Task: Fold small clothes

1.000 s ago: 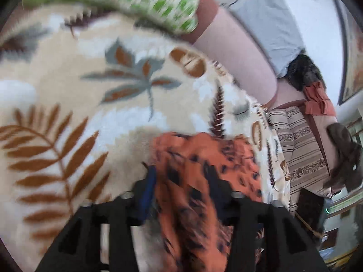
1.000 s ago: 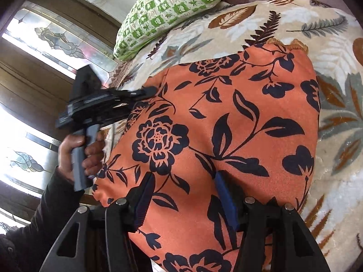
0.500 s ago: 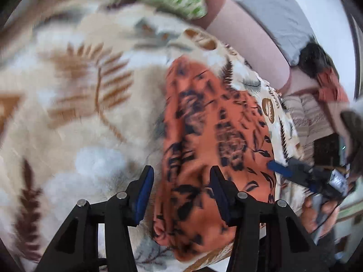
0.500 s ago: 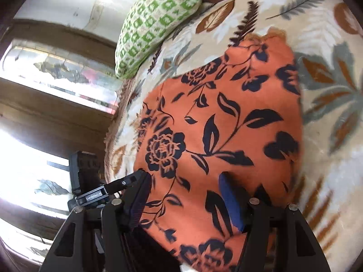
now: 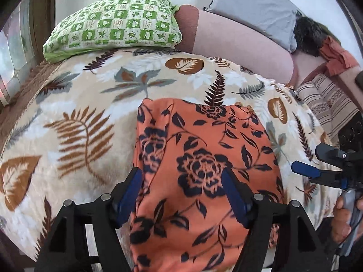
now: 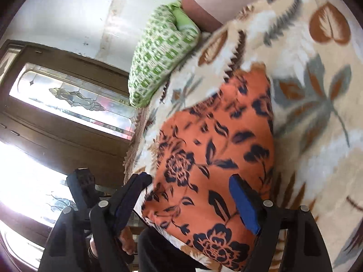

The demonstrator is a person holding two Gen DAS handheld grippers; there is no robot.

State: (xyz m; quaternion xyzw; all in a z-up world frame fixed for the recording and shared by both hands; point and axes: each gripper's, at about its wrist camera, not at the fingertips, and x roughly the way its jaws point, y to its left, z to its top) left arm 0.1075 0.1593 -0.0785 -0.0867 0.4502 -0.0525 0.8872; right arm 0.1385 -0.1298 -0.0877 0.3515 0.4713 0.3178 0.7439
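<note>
An orange garment with dark navy flowers lies folded flat on the leaf-patterned blanket; it also shows in the right wrist view. My left gripper is open and empty, above the garment's near end. My right gripper is open and empty, over the garment's near edge. The right gripper also shows at the right edge of the left wrist view, off the garment's right side. Part of the left gripper shows at the lower left of the right wrist view.
A green checked pillow lies at the blanket's far left. A pink bolster, a grey pillow and a striped cloth are at the back right. A stained-glass window is to the left.
The left gripper let go of the garment's edge, opened and drew back toward the near end. The right gripper pulled back to the near right. The garment now lies flat.
</note>
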